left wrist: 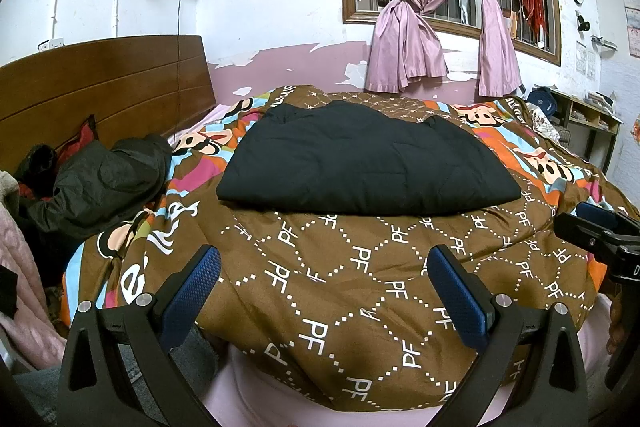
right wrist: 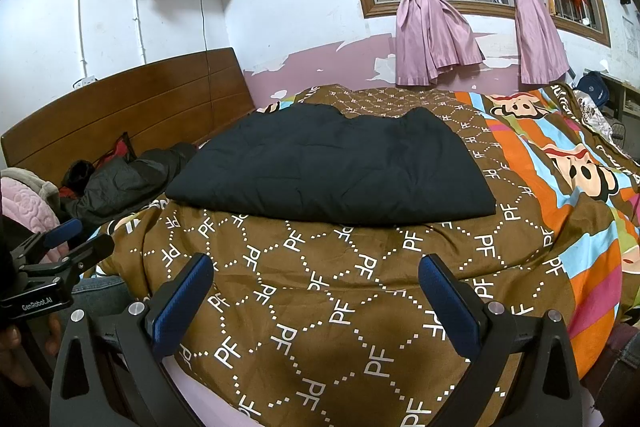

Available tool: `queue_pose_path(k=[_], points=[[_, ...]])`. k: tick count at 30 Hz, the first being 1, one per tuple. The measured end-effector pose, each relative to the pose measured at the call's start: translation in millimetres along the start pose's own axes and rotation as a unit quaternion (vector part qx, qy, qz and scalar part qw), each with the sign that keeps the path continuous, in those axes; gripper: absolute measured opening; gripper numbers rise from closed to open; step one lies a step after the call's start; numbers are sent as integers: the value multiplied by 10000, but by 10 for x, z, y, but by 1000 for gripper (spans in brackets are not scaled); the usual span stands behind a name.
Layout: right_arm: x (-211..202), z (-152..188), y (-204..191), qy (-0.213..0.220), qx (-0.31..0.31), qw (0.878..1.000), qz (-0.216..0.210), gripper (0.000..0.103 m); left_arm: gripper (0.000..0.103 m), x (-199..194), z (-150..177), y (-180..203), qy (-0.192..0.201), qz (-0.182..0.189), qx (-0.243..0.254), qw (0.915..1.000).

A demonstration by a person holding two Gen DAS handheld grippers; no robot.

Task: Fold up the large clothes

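Black garment [left wrist: 368, 163] is lying folded at centre frame; left gripper [left wrist: 324, 291] and right gripper [right wrist: 316, 297] are hovering wide open, empty, clear below it.

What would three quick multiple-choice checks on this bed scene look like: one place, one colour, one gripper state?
1. Where does the folded black garment lie?
A. On the patterned quilt, mid-bed
B. On the headboard
C. Hung at the window

2. What colour are the curtains?
A. Green
B. Pink
C. White

3. How do the left gripper and right gripper stand?
A. Both shut on the garment
B. One open, one shut
C. Both open, holding nothing

Answers:
1. A: the garment rests flat on the quilt, away from the wooden headboard.
2. B: pink cloth hangs knotted at the window.
3. C: in each wrist view the blue pads stand wide apart over the quilt, short of the garment.
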State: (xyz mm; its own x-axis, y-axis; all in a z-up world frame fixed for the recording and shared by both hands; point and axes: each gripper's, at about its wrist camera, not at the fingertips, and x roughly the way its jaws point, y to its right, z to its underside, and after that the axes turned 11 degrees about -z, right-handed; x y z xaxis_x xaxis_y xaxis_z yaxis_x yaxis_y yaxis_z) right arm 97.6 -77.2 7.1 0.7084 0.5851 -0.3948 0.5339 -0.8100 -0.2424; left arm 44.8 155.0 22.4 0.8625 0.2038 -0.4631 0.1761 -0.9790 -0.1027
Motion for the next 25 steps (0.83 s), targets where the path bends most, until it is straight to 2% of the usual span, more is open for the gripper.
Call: queue_pose_path(k=[5,13,25], points=[[0,4,-8,-6,5,10000,0,103,101,13,13,-41,-69,-8,-34,10000],[11,-13,-11,-6,13,10000,6,103,101,-35,19,-99,139,-231,-35,9996],[13,-11,-17,-15,21,10000,6,103,101,-24,44,-89,194,-175,101,9996]])
